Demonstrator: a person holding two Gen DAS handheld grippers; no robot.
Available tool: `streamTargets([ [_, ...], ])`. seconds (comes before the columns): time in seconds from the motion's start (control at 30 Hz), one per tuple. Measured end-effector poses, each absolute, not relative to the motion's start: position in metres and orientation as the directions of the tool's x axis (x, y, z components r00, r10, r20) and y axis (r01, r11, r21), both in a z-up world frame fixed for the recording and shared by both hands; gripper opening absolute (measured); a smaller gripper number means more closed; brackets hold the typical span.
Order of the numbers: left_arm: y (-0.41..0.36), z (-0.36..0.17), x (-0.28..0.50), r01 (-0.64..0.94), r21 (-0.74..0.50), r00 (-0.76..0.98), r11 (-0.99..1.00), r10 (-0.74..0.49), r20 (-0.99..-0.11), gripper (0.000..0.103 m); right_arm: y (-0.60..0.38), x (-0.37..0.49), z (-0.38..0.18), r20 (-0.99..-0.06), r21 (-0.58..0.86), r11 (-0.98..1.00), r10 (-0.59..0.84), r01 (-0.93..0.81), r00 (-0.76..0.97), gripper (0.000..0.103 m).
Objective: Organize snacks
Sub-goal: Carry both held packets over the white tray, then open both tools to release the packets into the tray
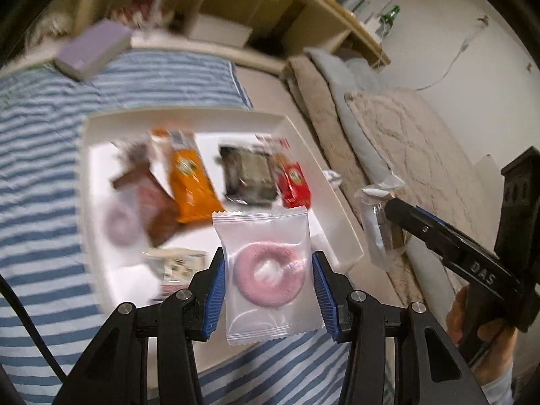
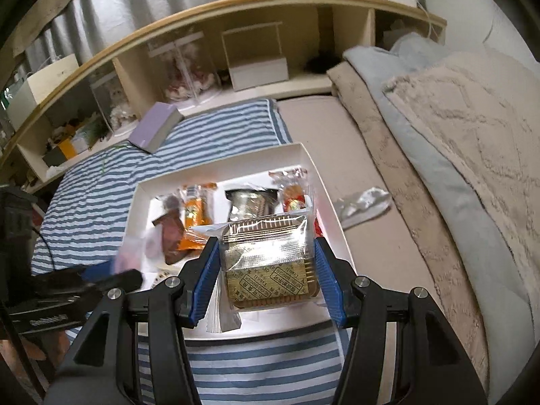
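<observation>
Two pink ring snacks (image 1: 266, 271), one orange packet (image 1: 190, 182), one white tray (image 1: 324, 175)

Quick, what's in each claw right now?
Left gripper: shut on the pink donut packet.
Right gripper: shut on the clear biscuit packet.

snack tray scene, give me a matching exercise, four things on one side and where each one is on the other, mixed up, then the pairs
Things:
1. pink donut packet
2. gold cookie packet
3. orange packet
4. purple box

Places:
A. lying in the white tray
B. between the left claw's pads
C. on the striped blanket by the shelf
D. between the right claw's pads

Pairs: 1-B, 2-D, 3-A, 4-C
</observation>
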State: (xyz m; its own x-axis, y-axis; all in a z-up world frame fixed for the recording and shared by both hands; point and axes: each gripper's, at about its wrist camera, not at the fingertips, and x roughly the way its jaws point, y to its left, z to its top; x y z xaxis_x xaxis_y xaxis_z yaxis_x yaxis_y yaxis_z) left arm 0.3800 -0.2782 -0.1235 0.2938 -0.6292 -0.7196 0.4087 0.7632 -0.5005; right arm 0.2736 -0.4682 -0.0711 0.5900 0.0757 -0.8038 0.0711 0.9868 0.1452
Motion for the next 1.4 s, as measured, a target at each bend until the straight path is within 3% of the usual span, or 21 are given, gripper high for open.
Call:
streamTargets([
  [0.27,-0.307,-0.178,0.41,0.372,-0.567,0.172,0.735,-0.655,-0.736,0.047,-0.474,0.273,-0.089,-0.813,0.169,0.983,0.095,0.077,0.574,0.056],
  [0.67,-0.273,-0.217,0.47,0.299,-0.491,0.181,0.818,-0.554,-0.813,0.047,-0.466,0.281,-0.107,-0.809,0.276,0.957,0.183,0.086,0.559,0.056],
  [1.07,-0.29,-0.202,0.47,0.521,-0.304,0.228,0.798,-0.473,-0.851,0.048,-0.431,0.298,-0.146,-0.764,0.539,0.831,0.413,0.139,0.496,0.056],
  [1.4,-0.276,-0.198,0.438,0.564,-0.243,0.249,0.789,-0.443,-0.861,0.046,-0.417,0.319,-0.195,-0.692,0.708,0.654,0.568,0.267,0.445,0.056],
])
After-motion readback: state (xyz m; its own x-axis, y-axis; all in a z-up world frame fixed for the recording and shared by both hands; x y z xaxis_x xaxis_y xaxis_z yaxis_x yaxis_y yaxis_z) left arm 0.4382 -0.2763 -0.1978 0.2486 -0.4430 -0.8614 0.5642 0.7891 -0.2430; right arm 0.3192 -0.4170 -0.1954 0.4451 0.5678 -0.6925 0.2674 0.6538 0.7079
